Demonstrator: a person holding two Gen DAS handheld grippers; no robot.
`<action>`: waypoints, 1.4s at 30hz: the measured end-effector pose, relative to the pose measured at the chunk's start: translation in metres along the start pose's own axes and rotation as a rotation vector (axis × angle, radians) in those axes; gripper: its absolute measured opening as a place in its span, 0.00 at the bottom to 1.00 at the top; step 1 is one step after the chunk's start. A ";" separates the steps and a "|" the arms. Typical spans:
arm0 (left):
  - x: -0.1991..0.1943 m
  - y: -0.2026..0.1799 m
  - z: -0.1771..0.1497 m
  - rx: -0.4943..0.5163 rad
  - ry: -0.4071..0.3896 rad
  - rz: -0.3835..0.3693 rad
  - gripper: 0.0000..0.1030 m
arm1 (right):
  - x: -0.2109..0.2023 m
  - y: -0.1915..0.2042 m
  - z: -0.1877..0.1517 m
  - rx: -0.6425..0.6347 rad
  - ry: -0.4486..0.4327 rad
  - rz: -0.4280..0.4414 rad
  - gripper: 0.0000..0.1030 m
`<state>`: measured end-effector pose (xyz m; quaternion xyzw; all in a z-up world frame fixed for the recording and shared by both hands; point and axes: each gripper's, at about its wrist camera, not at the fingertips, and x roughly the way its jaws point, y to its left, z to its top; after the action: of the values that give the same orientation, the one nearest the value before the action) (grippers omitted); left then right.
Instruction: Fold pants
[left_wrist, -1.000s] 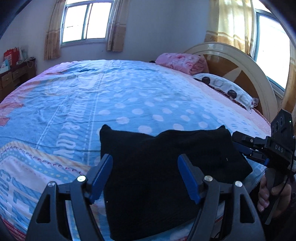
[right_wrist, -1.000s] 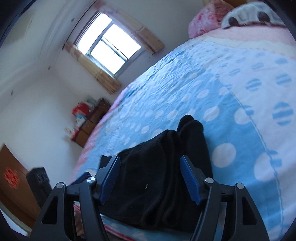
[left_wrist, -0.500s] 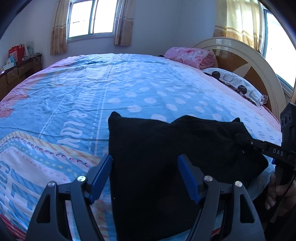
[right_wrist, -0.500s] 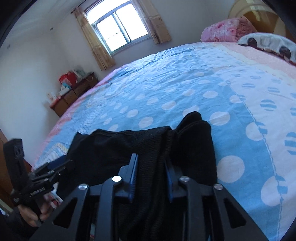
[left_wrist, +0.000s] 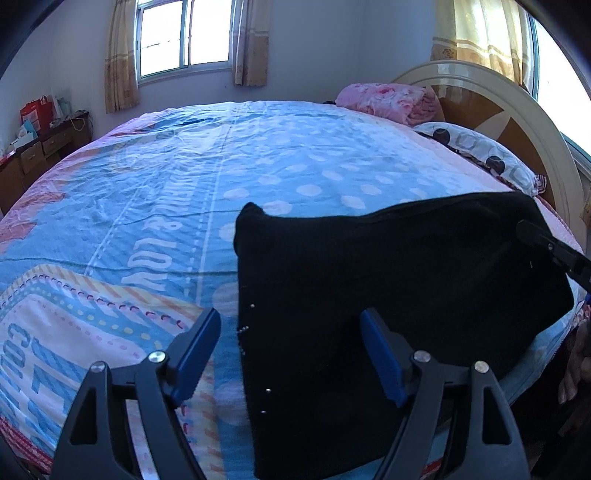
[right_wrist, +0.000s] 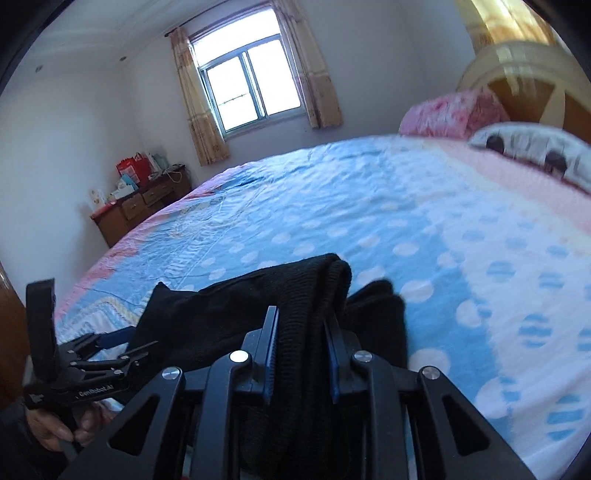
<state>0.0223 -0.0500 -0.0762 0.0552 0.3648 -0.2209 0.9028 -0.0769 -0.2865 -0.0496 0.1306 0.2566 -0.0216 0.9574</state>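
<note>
You are working at the near edge of the bed (left_wrist: 155, 206), where the black pants (left_wrist: 388, 280) are lying folded into a thick pad on the blue dotted sheet, close to the side nearest you.

Your right gripper (right_wrist: 301, 350) is pinching a bunched fold at the right end of the pants; its fingers (right_wrist: 271, 347) are pressing the knit fabric from both sides and are closing further on it. That gripped end is riding up off the sheet, with a second dark layer lying on the bed just beside it.

Your left gripper (left_wrist: 288, 354) is hanging over the left part of the pants with its blue fingers (left_wrist: 197, 350) spread wide and opening. The left finger is sitting over bare sheet, the right one over the fabric, and the pants' left edge is running between them; neither is pressing on the cloth.

A pink blanket (left_wrist: 388, 103) and a patterned pillow (left_wrist: 476, 151) are resting by the headboard (left_wrist: 517, 107), well apart from the pants.
</note>
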 end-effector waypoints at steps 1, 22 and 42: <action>0.000 -0.001 0.000 0.004 -0.003 0.007 0.87 | -0.004 0.001 0.002 -0.017 -0.014 -0.018 0.22; -0.010 -0.019 0.058 0.080 -0.112 0.070 0.89 | -0.030 -0.052 0.004 0.192 -0.096 -0.025 0.29; 0.072 0.013 0.040 -0.136 0.099 0.008 1.00 | -0.006 -0.028 -0.043 0.041 0.171 0.040 0.10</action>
<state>0.0993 -0.0751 -0.0971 0.0061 0.4229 -0.1888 0.8863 -0.1064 -0.3026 -0.0890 0.1565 0.3345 0.0034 0.9293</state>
